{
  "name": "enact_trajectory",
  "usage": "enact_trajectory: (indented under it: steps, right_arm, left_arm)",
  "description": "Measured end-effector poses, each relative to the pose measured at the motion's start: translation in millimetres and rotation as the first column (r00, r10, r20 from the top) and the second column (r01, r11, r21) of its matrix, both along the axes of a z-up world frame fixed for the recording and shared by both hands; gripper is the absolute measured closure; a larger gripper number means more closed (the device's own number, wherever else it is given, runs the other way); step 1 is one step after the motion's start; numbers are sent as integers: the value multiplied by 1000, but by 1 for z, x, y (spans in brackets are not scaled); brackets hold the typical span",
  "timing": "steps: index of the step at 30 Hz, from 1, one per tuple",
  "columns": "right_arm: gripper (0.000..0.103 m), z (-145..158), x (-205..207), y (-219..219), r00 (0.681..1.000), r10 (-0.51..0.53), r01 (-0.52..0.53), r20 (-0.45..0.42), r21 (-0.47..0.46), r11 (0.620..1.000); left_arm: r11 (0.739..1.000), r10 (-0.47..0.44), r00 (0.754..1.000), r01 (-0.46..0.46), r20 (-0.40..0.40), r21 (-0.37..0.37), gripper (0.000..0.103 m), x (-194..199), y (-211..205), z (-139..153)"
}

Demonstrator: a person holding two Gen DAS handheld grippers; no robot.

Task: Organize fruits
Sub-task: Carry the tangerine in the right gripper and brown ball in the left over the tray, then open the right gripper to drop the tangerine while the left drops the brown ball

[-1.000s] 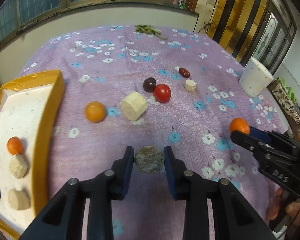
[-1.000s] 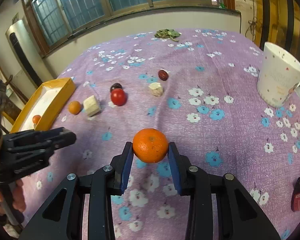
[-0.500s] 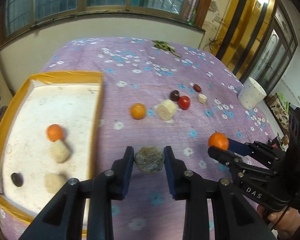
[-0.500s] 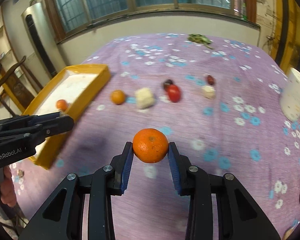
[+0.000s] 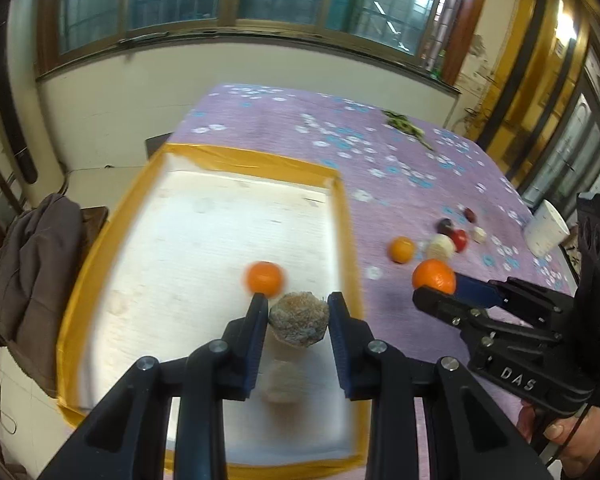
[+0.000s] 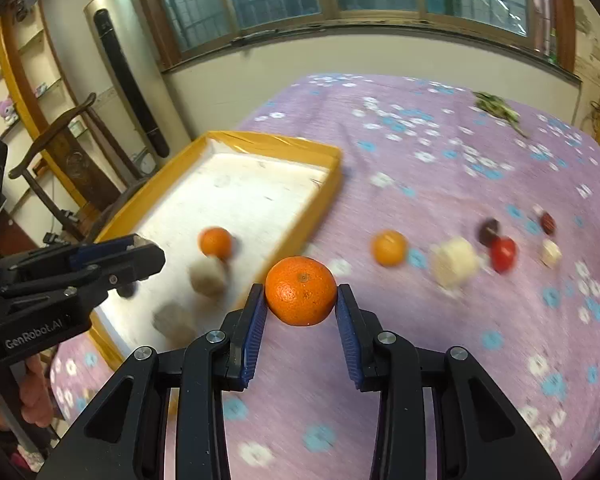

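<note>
Left wrist view: left gripper (image 5: 298, 314) is nearly closed, pads pinching a rough brownish fruit (image 5: 299, 324) over the white floor of the yellow-rimmed tray (image 5: 350, 240). Just ahead of its fingertips a small orange (image 5: 265, 277) lies in the tray. To its right, the right gripper (image 5: 440, 292) holds a mandarin (image 5: 434, 276)

Right wrist view: right gripper (image 6: 301, 304) is clamped narrowly on the mandarin (image 6: 301, 290) above the purple flowered cloth (image 6: 440, 184), just right of the tray (image 6: 320, 200). Loose fruits (image 6: 389, 247) lie ahead to its right
</note>
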State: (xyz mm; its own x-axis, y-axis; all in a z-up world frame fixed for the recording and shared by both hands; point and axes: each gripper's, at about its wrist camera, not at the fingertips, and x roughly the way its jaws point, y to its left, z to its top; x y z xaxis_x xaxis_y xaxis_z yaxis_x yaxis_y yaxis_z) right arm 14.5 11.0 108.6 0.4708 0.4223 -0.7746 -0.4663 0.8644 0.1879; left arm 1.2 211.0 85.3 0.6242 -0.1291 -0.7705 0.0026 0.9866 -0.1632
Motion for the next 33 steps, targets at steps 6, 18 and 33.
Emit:
enact_trajectory:
  steps: [6,18,33]
  right_arm:
    - [69,-4,24,45,999,27,-27,-17,6,1000]
    - [69,-33,58,106,998,62,-65,-29,-97,993]
    - [69,-58,72,114,997,47,-56,-56,-172,983]
  left_arm:
    - [998,58,998,-57,-25,22,70,21,42,-13]
    - [993,113,988,-109,-110,38,70,66,87,-49]
    - [994,93,982,-83,-165,67,68,87,84,-67]
